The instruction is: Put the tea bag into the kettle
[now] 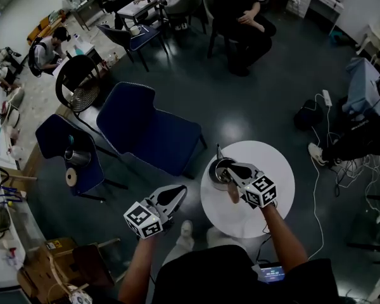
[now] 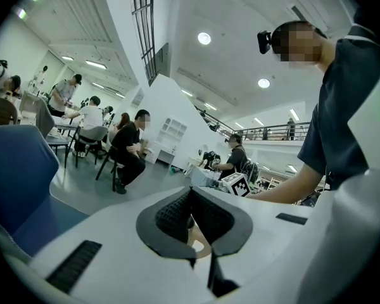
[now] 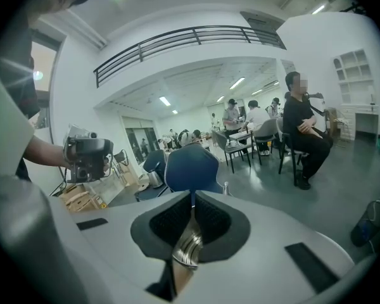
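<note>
Two claws, both pressed together. The right claw (image 1: 232,168) hangs over the kettle (image 1: 218,173). Its own view shows the pads meeting at the tips, and shiny ribbed metal fills the gap behind them. I cannot tell whether that metal is pinched or just lies below. The left claw (image 1: 179,193) is off the tabletop (image 1: 269,160), low between the blue chair (image 1: 145,128) and the person's knees, with its tips toward the chair. In its own view a pale tan patch shows under the closed pads, too unclear to name.

The tea bag cannot be made out in any view, so its long axis and heading cannot be told.

The kettle is metal and stands upright at the left edge of the round white tabletop. A thin metal part rises at its far side, pointing away from the person. The claw above hides what is inside it.

Only the head view shows the kettle and tabletop whole. The right gripper view shows just the metal strip, the thin tip poking over the claw body, and the left gripper's camera block (image 3: 85,157) at the left. The left gripper view shows none of the kettle, only the right gripper's marker cube (image 2: 237,183) and forearm.

One more blue chair carries a second metal pot (image 1: 76,156), well apart from the tabletop.
</note>
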The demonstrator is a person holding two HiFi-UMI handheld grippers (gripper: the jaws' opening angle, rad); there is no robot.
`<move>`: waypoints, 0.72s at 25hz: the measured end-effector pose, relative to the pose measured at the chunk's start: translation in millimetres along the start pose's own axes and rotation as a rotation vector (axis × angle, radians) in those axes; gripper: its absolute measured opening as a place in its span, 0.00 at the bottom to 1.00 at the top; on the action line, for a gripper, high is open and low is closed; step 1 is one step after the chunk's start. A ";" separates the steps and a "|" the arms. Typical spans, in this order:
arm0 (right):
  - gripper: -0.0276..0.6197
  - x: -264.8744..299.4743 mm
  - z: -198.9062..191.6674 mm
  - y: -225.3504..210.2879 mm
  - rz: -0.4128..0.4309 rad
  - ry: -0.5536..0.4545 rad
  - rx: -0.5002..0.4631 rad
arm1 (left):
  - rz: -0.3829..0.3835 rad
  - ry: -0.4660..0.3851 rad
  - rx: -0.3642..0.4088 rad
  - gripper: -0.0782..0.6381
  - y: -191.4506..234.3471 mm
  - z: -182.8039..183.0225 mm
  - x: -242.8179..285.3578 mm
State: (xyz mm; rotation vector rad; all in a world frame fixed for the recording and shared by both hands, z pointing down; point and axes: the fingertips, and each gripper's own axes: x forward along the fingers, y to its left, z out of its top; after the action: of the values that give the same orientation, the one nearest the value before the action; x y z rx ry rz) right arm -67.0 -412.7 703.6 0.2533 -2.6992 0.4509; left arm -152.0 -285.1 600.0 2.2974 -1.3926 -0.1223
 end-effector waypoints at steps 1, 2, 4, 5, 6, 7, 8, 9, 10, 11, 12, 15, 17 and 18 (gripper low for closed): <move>0.08 -2.0 1.9 2.0 -0.006 -0.004 -0.003 | -0.007 0.000 0.003 0.13 -1.3 0.3 -0.7; 0.08 -3.6 4.1 4.2 -0.011 -0.008 -0.005 | -0.014 0.000 0.008 0.13 -2.3 0.8 -1.5; 0.08 -6.5 8.7 8.9 -0.020 -0.016 -0.010 | -0.029 0.001 0.017 0.13 -3.8 1.8 -3.3; 0.08 -8.2 11.5 11.2 -0.024 -0.022 -0.011 | -0.034 0.001 0.018 0.13 -4.8 2.8 -4.0; 0.08 -10.4 15.0 13.3 -0.027 -0.029 -0.011 | -0.039 0.000 0.017 0.13 -6.2 4.5 -4.3; 0.08 -13.1 19.2 15.6 -0.030 -0.037 -0.012 | -0.046 -0.001 0.018 0.13 -8.0 6.7 -4.4; 0.08 -16.2 23.8 18.4 -0.035 -0.043 -0.016 | -0.054 -0.001 0.021 0.13 -10.1 8.7 -4.6; 0.08 -19.4 28.0 21.9 -0.040 -0.048 -0.022 | -0.063 -0.001 0.026 0.13 -12.4 10.1 -5.3; 0.08 -22.3 31.7 26.2 -0.044 -0.055 -0.026 | -0.072 0.000 0.031 0.13 -14.6 10.7 -6.7; 0.08 -24.6 35.0 31.3 -0.045 -0.064 -0.028 | -0.081 0.001 0.038 0.13 -16.6 10.8 -8.6; 0.08 -26.6 38.4 36.7 -0.046 -0.075 -0.029 | -0.090 0.002 0.043 0.13 -18.4 10.9 -10.7; 0.08 -33.1 50.1 52.1 -0.053 -0.109 -0.028 | -0.113 0.001 0.055 0.13 -24.5 12.4 -17.7; 0.08 -39.4 58.3 64.3 -0.057 -0.125 -0.032 | -0.124 -0.008 0.054 0.13 -30.4 16.3 -24.1; 0.08 -43.0 62.8 70.7 -0.060 -0.132 -0.035 | -0.127 -0.014 0.053 0.13 -33.6 19.7 -27.2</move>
State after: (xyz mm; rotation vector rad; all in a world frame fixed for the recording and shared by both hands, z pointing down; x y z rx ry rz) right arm -66.5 -363.8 611.9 0.3643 -2.8162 0.3808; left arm -143.6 -255.0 564.1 2.4327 -1.2707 -0.1431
